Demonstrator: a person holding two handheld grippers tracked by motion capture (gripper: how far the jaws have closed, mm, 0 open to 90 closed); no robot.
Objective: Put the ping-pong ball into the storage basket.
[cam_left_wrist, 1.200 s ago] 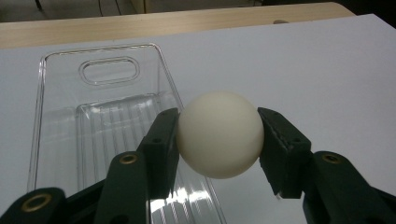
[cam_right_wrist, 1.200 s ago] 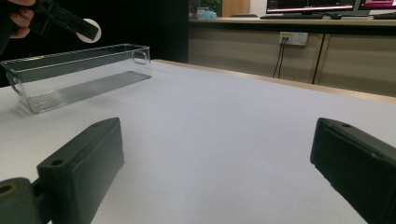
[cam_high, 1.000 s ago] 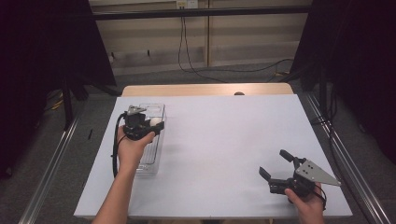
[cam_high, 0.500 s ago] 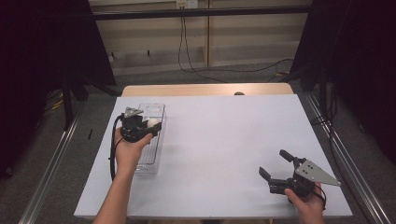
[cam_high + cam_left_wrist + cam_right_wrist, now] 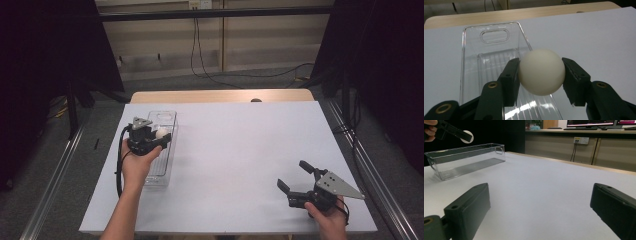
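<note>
Above the clear tray [image 5: 161, 165], whose long axis runs away from us, our left gripper [image 5: 159, 136] clasps the white ball [image 5: 541, 72]; our right gripper [image 5: 299, 179] rests spread wide, well apart.

We find the bin [image 5: 162, 150] on the table's [image 5: 240, 150] left half. The left gripper [image 5: 159, 137] holds the ball [image 5: 160, 133] above it. The right gripper [image 5: 292, 176] sits near the front right corner.
</note>
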